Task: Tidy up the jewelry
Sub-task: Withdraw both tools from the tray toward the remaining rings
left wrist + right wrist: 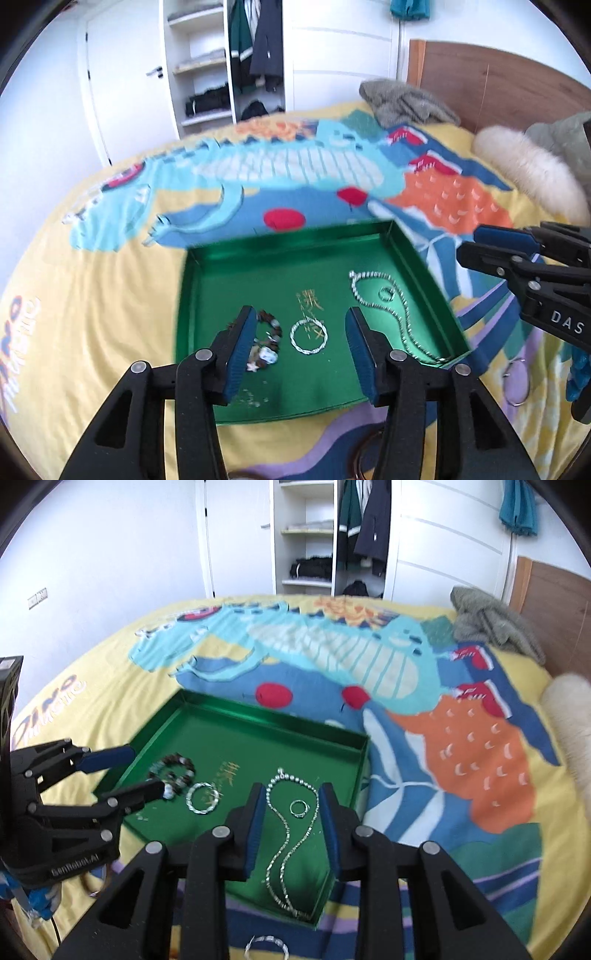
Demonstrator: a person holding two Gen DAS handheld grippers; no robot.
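A green tray point(207, 258) point(155, 734) lies on the bed. In it are a beaded bracelet point(271, 334) point(173, 768), a silver bangle point(308, 336) point(202, 797), a long silver chain point(399, 310) point(291, 834) and a small ring point(386, 293) point(298, 808). My left gripper point(301, 323) point(146, 770) is open and empty above the tray's near-left part. My right gripper point(291, 799) point(467, 243) is open and empty above the chain and ring.
The bed has a colourful yellow cover point(92, 277). More rings lie on it outside the tray: one by the right side point(517, 384), another at the front edge point(266, 947). Grey clothing point(402, 103), a fluffy pillow point(528, 173) and an open wardrobe point(221, 62) are beyond.
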